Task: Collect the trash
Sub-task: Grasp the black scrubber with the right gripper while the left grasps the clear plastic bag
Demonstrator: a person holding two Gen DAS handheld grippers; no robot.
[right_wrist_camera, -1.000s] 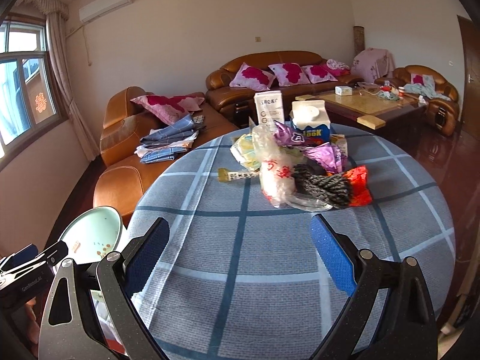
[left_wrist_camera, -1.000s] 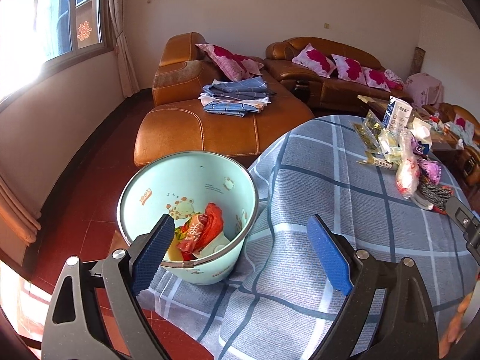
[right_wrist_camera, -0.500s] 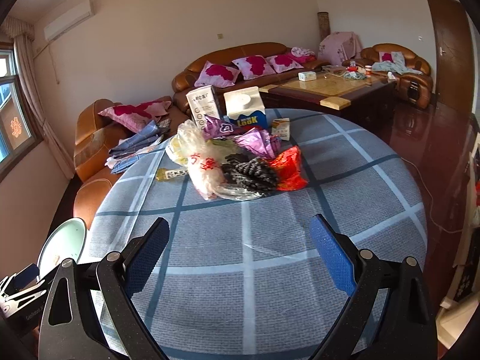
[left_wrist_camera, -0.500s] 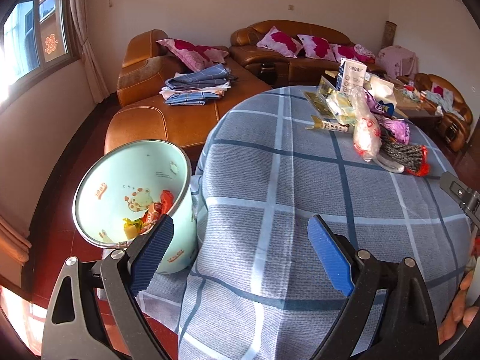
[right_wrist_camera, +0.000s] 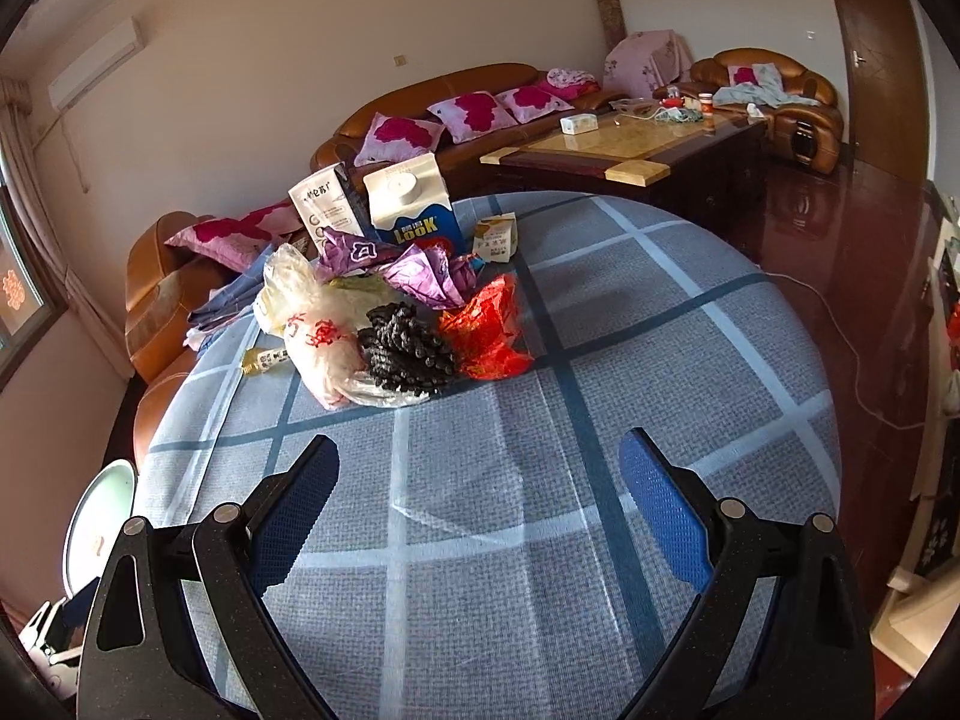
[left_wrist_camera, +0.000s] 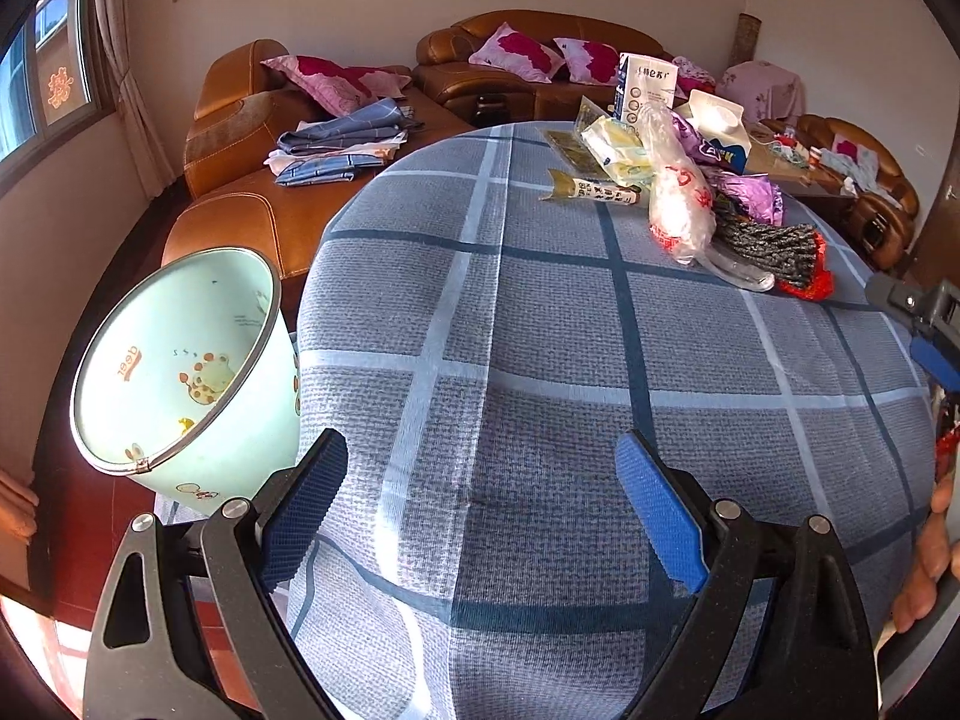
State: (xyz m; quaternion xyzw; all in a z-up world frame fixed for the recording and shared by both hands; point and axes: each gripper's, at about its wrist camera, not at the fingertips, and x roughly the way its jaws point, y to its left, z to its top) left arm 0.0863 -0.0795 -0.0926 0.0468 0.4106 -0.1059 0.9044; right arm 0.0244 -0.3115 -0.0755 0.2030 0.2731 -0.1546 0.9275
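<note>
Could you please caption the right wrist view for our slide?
Open right tongs hover over plaid tablecloth, facing heaped crumpled wrappers and cartons.

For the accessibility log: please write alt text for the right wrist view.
Open, empty right tongs hover over a round table with a blue plaid cloth, aimed at a trash pile of plastic bags, wrappers and cartons near the far edge. Brown sofas line the wall behind.
</note>
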